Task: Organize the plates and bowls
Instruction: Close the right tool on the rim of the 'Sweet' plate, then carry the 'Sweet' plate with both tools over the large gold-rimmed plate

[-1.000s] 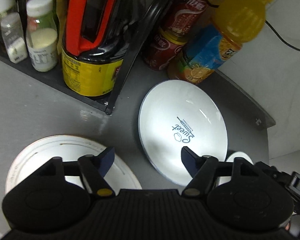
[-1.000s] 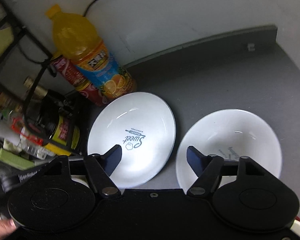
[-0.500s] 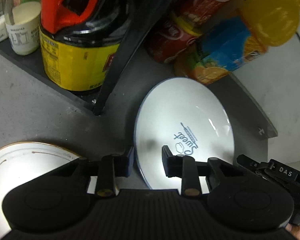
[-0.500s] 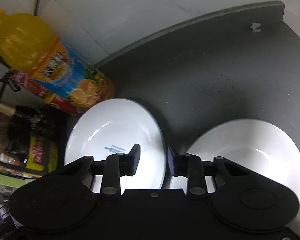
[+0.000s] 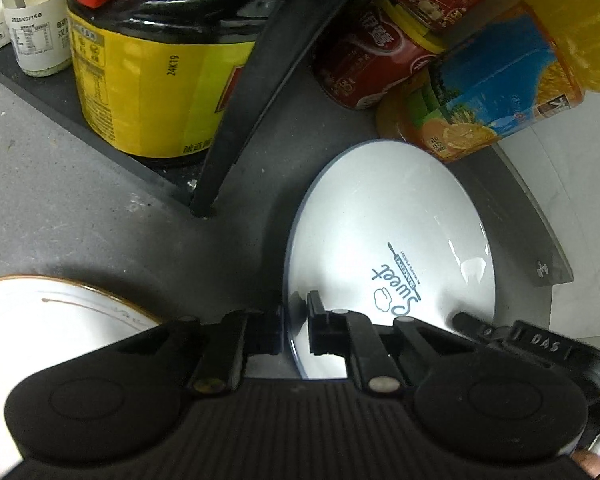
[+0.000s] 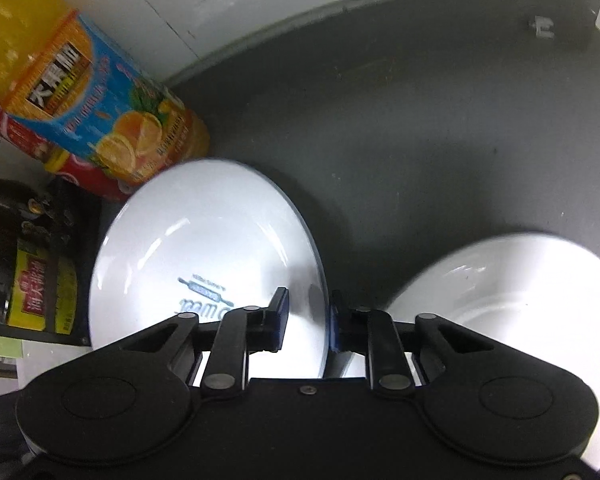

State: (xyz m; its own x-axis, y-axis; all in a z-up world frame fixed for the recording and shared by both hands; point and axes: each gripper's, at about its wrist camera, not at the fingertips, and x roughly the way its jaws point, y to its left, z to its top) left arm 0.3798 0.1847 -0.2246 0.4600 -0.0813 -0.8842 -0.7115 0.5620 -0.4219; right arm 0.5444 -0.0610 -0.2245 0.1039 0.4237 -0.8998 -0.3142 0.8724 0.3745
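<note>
Grey counter (image 6: 400, 128), cluttered far-left. Printed bowl (image 5: 380, 232) sits centre; left gripper (image 5: 294, 330) and right gripper (image 6: 306, 320) each pinch opposite rims. Glazed, rigid, likely slippery and breakable: rim hold appears suitable.

Printed bowl (image 6: 204, 248) sits centrally on countertop (image 6: 420, 128). Second bowl (image 6: 512, 292) lies to its right, plate (image 5: 56, 316) to its left, juice bottle (image 6: 96, 120) behind it.

Dim fisheye views; glare streaks the white bowl (image 5: 388, 240), edges blurred.
</note>
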